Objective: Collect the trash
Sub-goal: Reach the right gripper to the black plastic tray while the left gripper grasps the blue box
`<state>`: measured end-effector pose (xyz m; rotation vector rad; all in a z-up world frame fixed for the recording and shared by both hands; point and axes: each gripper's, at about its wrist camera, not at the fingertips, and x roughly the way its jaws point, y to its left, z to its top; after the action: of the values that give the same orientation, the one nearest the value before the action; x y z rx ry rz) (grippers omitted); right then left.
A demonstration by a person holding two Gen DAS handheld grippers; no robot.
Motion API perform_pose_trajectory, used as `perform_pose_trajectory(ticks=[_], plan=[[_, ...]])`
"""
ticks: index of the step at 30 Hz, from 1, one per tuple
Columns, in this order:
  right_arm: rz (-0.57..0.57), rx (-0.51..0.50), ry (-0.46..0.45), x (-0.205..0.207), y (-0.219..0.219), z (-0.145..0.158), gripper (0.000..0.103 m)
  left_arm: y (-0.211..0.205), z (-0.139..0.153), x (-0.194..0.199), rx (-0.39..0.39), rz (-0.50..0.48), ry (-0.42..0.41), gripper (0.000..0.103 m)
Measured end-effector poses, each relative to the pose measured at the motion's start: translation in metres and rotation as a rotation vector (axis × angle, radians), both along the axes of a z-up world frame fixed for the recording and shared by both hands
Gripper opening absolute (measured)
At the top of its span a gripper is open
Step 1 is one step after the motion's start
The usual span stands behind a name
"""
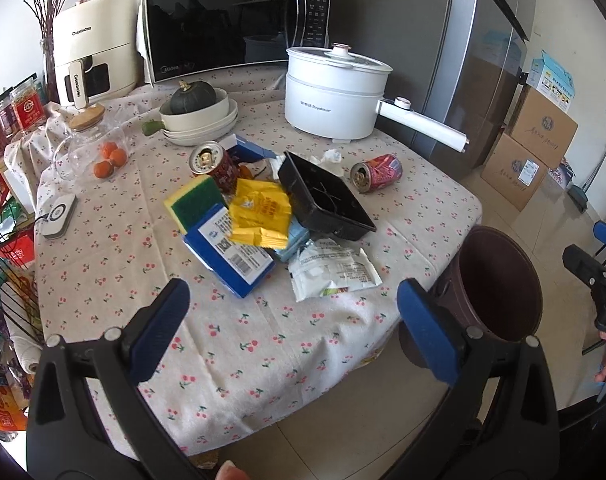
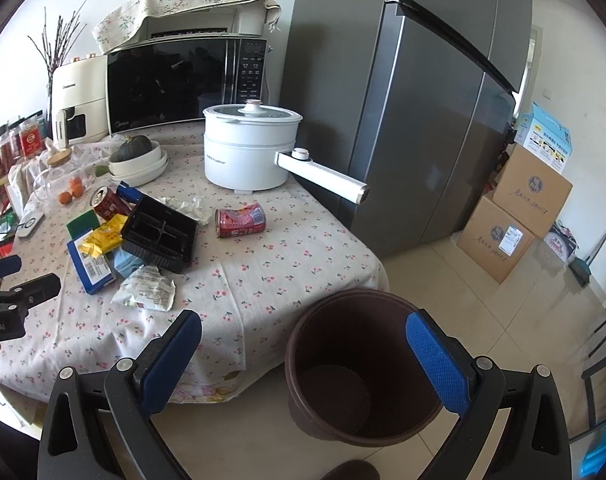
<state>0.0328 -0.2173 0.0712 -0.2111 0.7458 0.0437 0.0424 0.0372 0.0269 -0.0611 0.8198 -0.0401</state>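
Trash lies in a heap on the cherry-print tablecloth (image 1: pixel 263 340): a black plastic tray (image 1: pixel 323 196) (image 2: pixel 161 234), yellow wrappers (image 1: pixel 259 212), a blue box (image 1: pixel 231 252), a white wrapper (image 1: pixel 335 270) (image 2: pixel 147 290), a green-yellow sponge (image 1: pixel 195 202), an upright can (image 1: pixel 213 164) and a red can on its side (image 1: pixel 377 172) (image 2: pixel 241 220). A brown bin (image 2: pixel 359 368) (image 1: pixel 499 288) stands on the floor by the table's corner. My left gripper (image 1: pixel 293 332) is open and empty over the table's near edge. My right gripper (image 2: pixel 303 356) is open and empty above the bin.
A white electric pot (image 1: pixel 335 92) with a long handle, a microwave (image 1: pixel 231 24), an air fryer (image 1: pixel 91 48), stacked bowls with a squash (image 1: pixel 199 112), a glass jar and oranges (image 1: pixel 111 158) stand behind the heap. A grey fridge (image 2: pixel 415 100) and cardboard boxes (image 2: pixel 515 216) are on the right.
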Motion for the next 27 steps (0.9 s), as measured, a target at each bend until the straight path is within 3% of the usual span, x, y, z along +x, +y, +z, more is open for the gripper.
perform_pose_trajectory(ticks=[4,8,11,14,17,20,23,27], plan=[[0.087,0.021,0.106,0.029,0.019,0.001,0.103,0.022,-0.005,0.029,-0.039,-0.010,0.134,0.103],[0.136,0.041,0.168,0.057,0.038,-0.009,0.103,0.042,-0.018,0.049,-0.052,0.033,0.175,0.103],[0.131,0.064,0.185,0.074,0.043,-0.029,0.103,0.057,-0.044,0.060,-0.107,0.086,0.228,0.103],[0.123,0.073,0.326,0.093,0.045,-0.060,0.103,0.061,-0.060,0.075,-0.148,0.079,0.283,0.096],[0.122,0.016,0.318,0.104,0.050,-0.068,0.103,0.060,-0.054,0.086,-0.152,0.062,0.236,0.096],[0.124,-0.017,0.298,0.114,0.052,-0.070,0.103,0.072,-0.050,0.097,-0.209,0.096,0.187,0.096],[0.116,-0.001,0.315,0.122,0.052,-0.074,0.103,0.085,-0.059,0.104,-0.272,0.145,0.220,0.096],[0.109,-0.012,0.314,0.133,0.059,-0.079,0.103,0.088,-0.080,0.108,-0.255,0.204,0.287,0.096]])
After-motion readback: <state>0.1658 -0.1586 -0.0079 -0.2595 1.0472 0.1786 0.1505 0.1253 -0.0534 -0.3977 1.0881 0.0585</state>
